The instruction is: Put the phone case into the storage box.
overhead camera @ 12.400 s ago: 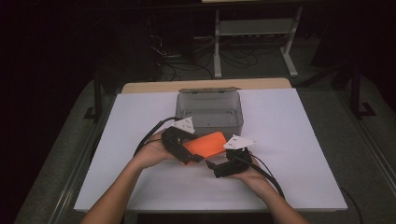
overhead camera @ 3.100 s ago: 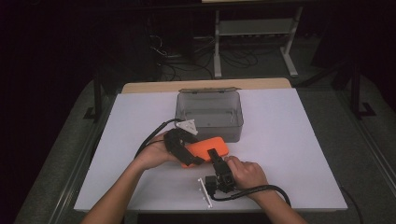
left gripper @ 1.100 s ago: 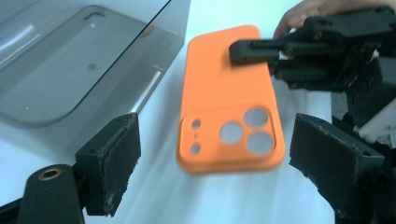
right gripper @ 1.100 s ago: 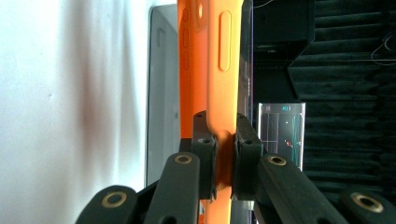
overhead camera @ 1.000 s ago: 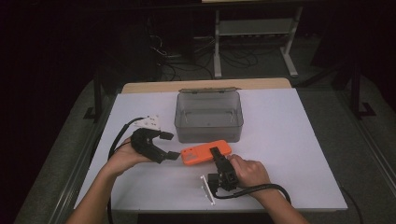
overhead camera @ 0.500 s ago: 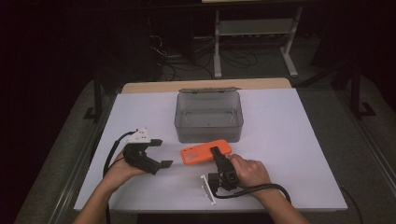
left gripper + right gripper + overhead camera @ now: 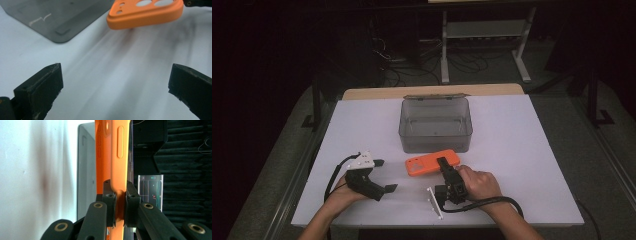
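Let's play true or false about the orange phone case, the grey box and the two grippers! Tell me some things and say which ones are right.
1. The right gripper is pinching the orange case. True.
2. The case is inside the grey box. False: it is on the table side of the box, nearer the person.
3. The left gripper is holding the case too. False: its jaws stand wide apart with nothing between them.
4. The box has nothing in it. True, as far as the high view shows.
5. The left gripper is touching the box. False: it sits apart, near the table's front left.
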